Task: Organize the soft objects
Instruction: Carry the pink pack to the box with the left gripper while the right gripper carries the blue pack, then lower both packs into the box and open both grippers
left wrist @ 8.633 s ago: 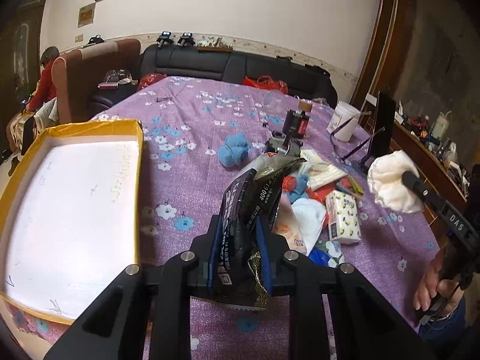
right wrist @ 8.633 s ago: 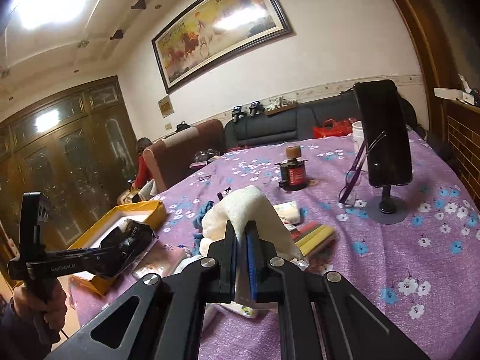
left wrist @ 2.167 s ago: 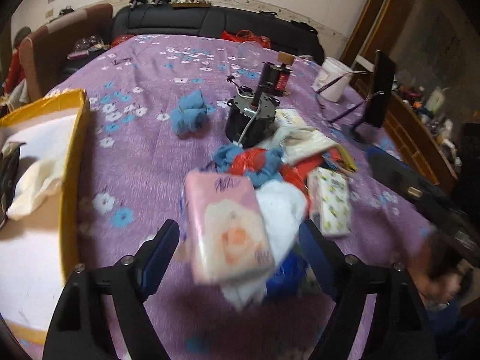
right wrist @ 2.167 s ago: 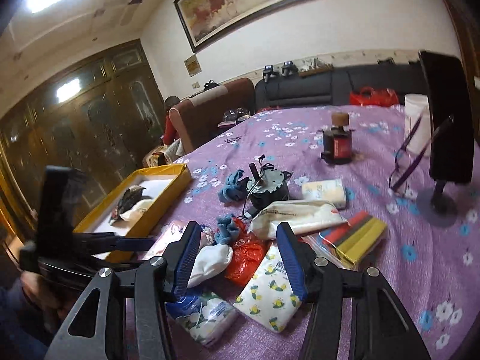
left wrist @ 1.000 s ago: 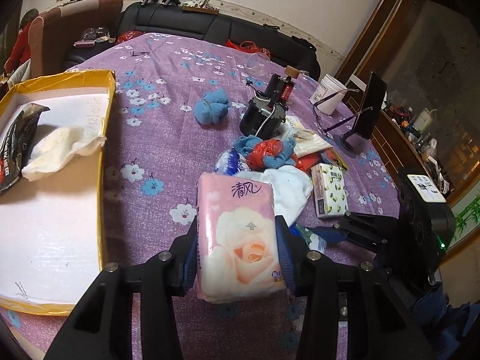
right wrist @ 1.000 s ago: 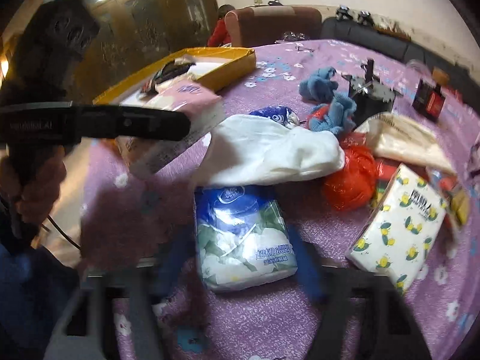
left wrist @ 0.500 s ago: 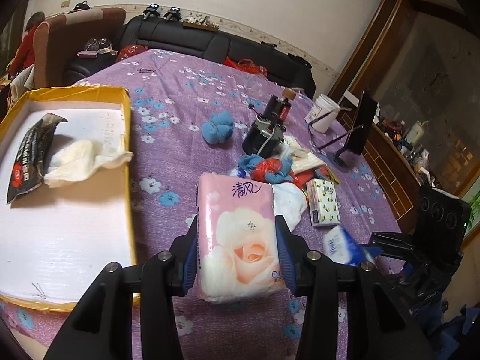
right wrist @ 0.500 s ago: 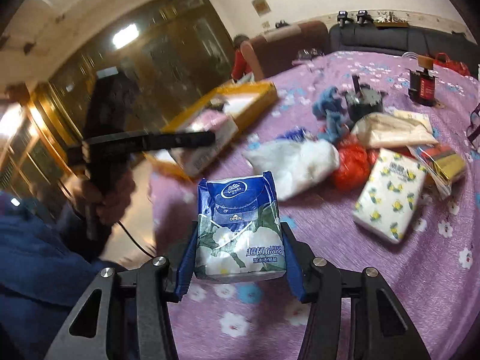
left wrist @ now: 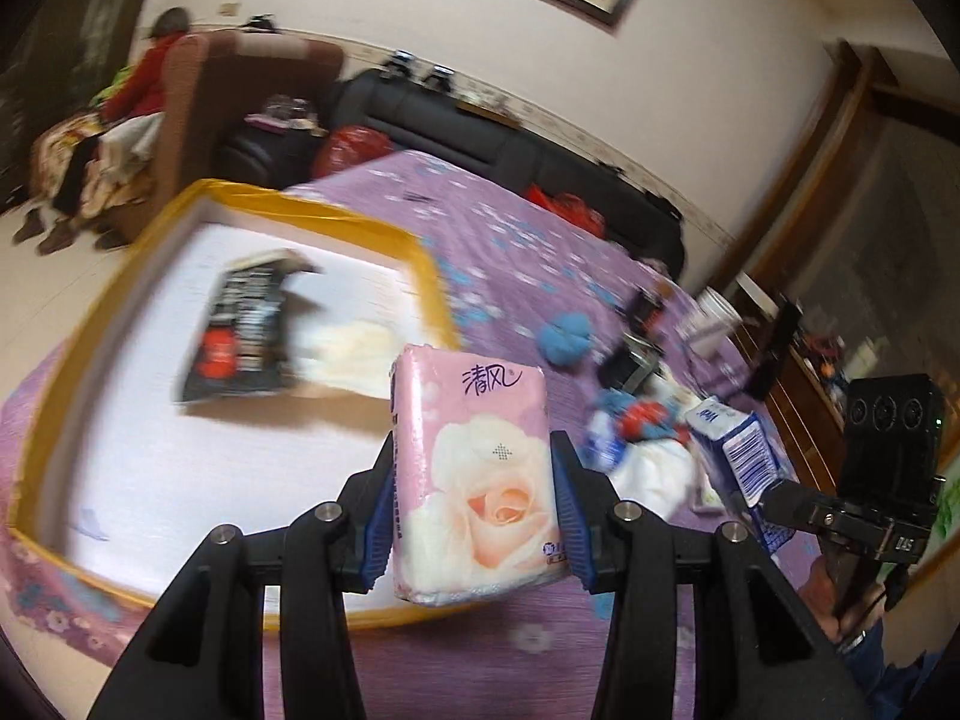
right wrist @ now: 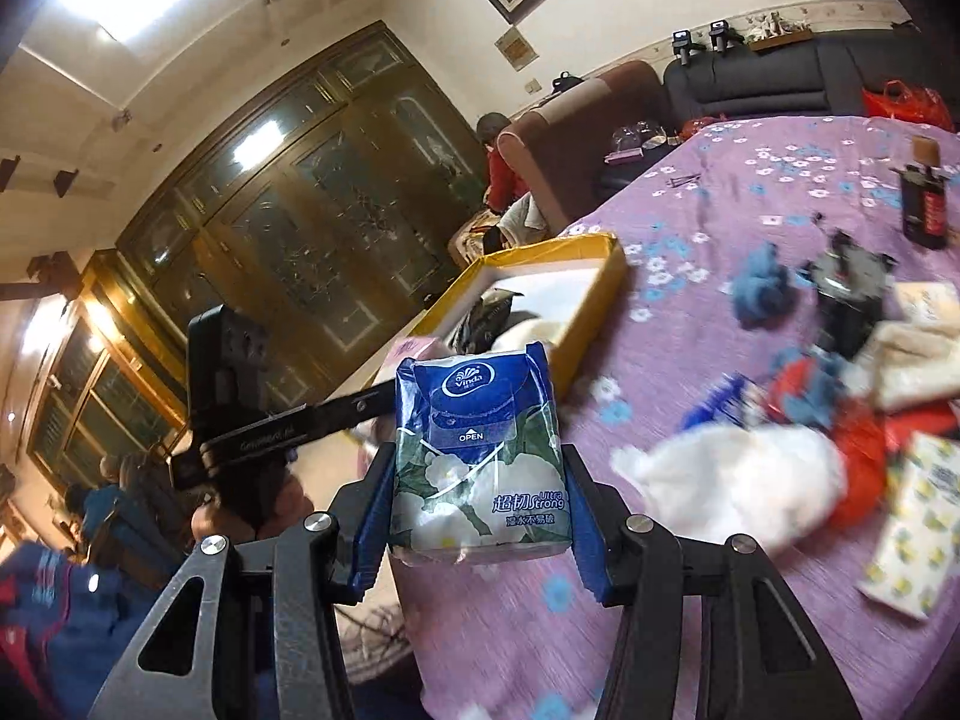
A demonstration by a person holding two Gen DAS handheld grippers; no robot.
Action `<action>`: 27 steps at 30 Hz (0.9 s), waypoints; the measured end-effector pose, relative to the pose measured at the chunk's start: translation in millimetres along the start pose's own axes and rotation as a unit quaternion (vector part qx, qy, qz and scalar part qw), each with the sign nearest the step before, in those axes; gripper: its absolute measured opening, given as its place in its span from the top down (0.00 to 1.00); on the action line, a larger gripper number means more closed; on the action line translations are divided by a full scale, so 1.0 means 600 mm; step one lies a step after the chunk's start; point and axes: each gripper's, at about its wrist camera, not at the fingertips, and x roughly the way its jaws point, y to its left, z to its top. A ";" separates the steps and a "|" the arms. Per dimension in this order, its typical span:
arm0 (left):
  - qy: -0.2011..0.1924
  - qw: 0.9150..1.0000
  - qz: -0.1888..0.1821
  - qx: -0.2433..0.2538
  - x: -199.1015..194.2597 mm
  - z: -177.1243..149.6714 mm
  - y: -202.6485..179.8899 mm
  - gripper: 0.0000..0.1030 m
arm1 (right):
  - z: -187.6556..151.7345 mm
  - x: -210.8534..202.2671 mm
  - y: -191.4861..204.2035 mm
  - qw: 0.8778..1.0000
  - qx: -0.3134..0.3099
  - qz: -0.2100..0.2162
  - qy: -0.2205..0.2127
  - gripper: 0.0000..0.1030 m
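Note:
My left gripper [left wrist: 471, 507] is shut on a pink tissue pack [left wrist: 474, 480] with a rose print and holds it above the near right corner of the yellow-rimmed box [left wrist: 429, 276]. A black snack bag [left wrist: 240, 330] and a cream cloth [left wrist: 342, 348] lie inside the box. My right gripper [right wrist: 474, 516] is shut on a blue Vinda tissue pack [right wrist: 477, 468], held in the air near the table's edge; it also shows in the left wrist view [left wrist: 738, 444]. The box also shows in the right wrist view [right wrist: 591, 294].
A pile on the purple flowered tablecloth [right wrist: 690, 600] holds a white cloth [right wrist: 738, 480], a red bag [right wrist: 864, 456], blue socks [right wrist: 762, 288], a yellow-printed tissue pack [right wrist: 918, 534] and a black motor [right wrist: 846, 294]. A bottle [right wrist: 924, 204] stands further back. Sofa and chair lie beyond.
My left gripper has swung left with the pink pack to over the box. My right gripper has carried the blue pack towards the box too.

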 end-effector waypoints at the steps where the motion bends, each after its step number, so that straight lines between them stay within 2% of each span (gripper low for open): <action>1: -0.003 1.000 0.009 -0.005 -0.002 0.002 0.011 0.57 | 0.009 0.019 0.010 1.000 0.002 -0.009 -0.001 0.45; 7: -0.017 0.997 0.059 -0.045 -0.014 0.005 0.084 0.57 | 0.038 0.117 0.044 0.999 -0.014 -0.032 0.011 0.45; 9: -0.020 0.995 0.077 -0.052 -0.013 0.008 0.099 0.57 | 0.040 0.150 0.064 0.998 -0.030 -0.056 0.015 0.45; 12: -0.022 0.993 0.099 -0.051 -0.010 0.007 0.112 0.57 | 0.037 0.199 0.087 0.993 -0.059 -0.097 0.021 0.45; 17: -0.026 0.989 0.141 -0.029 0.002 -0.002 0.109 0.57 | 0.012 0.253 0.091 0.988 -0.084 -0.122 0.038 0.45; 21: -0.022 0.989 0.144 -0.022 0.008 -0.010 0.111 0.57 | -0.007 0.276 0.086 0.984 -0.106 -0.134 0.049 0.45; 27: -0.029 0.988 0.152 -0.011 0.008 -0.013 0.105 0.55 | -0.015 0.281 0.071 0.983 -0.107 -0.136 0.051 0.44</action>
